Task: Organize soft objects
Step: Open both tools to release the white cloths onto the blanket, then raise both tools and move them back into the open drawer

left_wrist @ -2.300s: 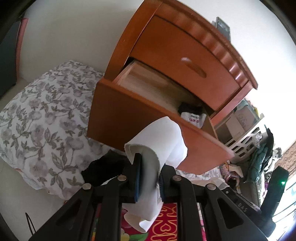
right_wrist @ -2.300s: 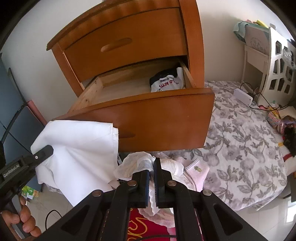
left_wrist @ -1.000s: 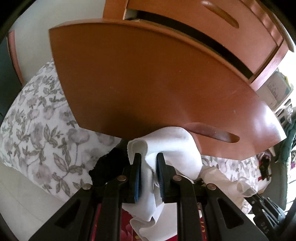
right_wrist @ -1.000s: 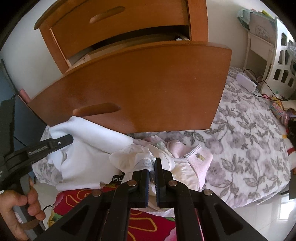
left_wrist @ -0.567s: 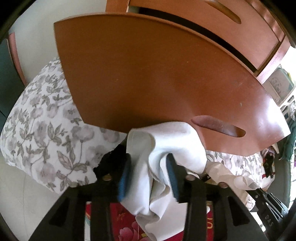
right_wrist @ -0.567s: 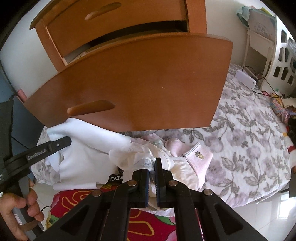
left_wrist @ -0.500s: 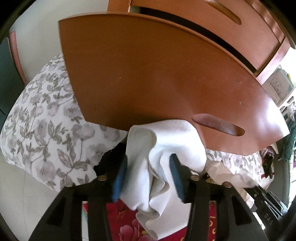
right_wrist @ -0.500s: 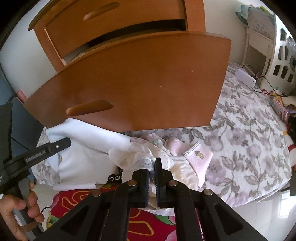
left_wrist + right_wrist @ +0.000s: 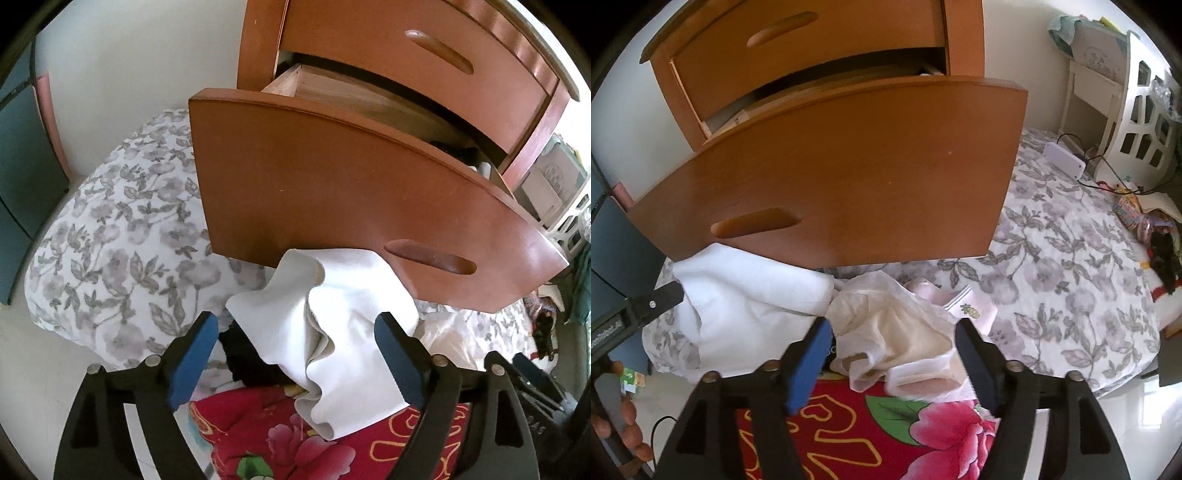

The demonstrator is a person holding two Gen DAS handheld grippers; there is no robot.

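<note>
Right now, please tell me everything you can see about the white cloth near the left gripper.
The white cloth is plain, soft and crumpled into loose folds, with one corner standing up. It lies on the flowered bed cover, just below the open wooden drawer, and hangs onto a red blanket. The left gripper has just been opening; the cloth sits between its jaws, unpinched.

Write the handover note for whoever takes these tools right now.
Left tool: open, jaws just opened; white cloth lies loose between them, not gripped.
Right tool: open, jaws just opened; cream garment lies loose between them.
Both pieces sit on the floral bed below the open drawer; a pink garment lies beside the cream one.
Done: a dark item is in the drawer.
Left: these clothes are not put away.
</note>
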